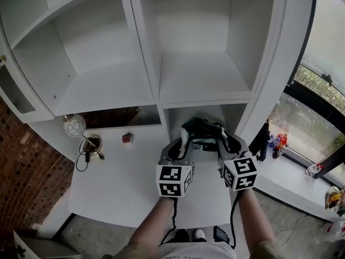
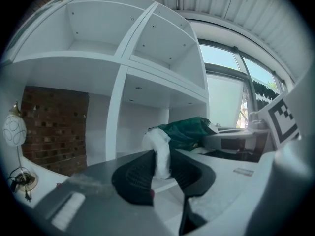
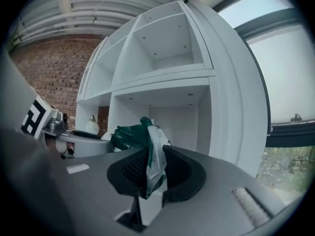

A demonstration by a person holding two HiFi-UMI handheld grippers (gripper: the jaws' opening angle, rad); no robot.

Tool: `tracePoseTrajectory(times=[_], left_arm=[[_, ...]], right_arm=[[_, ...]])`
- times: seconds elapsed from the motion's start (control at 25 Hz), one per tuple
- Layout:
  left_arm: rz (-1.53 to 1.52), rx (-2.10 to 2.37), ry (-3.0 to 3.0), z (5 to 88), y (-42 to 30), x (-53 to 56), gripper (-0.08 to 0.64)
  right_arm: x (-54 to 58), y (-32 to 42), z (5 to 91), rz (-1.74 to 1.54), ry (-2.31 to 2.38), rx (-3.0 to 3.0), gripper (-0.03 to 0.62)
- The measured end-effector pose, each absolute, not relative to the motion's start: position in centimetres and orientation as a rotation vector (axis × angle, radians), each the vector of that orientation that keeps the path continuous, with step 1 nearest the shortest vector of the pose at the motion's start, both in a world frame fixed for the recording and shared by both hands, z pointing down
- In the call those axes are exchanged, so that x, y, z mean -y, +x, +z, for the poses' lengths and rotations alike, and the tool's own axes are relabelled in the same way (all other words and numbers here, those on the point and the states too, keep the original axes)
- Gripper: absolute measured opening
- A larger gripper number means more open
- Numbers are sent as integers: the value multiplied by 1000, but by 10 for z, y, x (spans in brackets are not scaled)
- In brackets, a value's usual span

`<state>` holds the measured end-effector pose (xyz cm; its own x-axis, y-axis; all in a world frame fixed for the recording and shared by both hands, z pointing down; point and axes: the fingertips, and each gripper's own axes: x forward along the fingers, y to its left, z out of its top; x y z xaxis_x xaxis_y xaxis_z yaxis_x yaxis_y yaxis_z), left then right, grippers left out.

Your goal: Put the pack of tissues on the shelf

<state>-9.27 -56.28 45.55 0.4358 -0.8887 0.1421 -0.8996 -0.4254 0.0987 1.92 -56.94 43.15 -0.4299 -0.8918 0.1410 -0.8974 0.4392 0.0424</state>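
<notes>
**At the low bay: pack pinched from both ends**

Before the shelf (image 1: 199,85), over the white desk (image 1: 118,182), we see the pack (image 1: 202,129) held between both grippers at the mouth of the low middle bay. Our left gripper (image 2: 161,162) has its jaws narrow, pinching the pack's white end. Our right gripper (image 3: 155,159) likewise pinches a fold of green-and-white wrap. Whether the pack's underside touches the desk we cannot quite tell. Well to the left, a round ornament (image 1: 74,125) stands on the desk.
</notes>
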Motion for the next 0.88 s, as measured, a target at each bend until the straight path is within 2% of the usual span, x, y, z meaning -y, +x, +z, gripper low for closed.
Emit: tracePoseTrajectory(times=[0.88], left_arm=[[390,1685,2429,503,-86,621,104]], right_arm=[[634,20,482,81,1794,2238,63]])
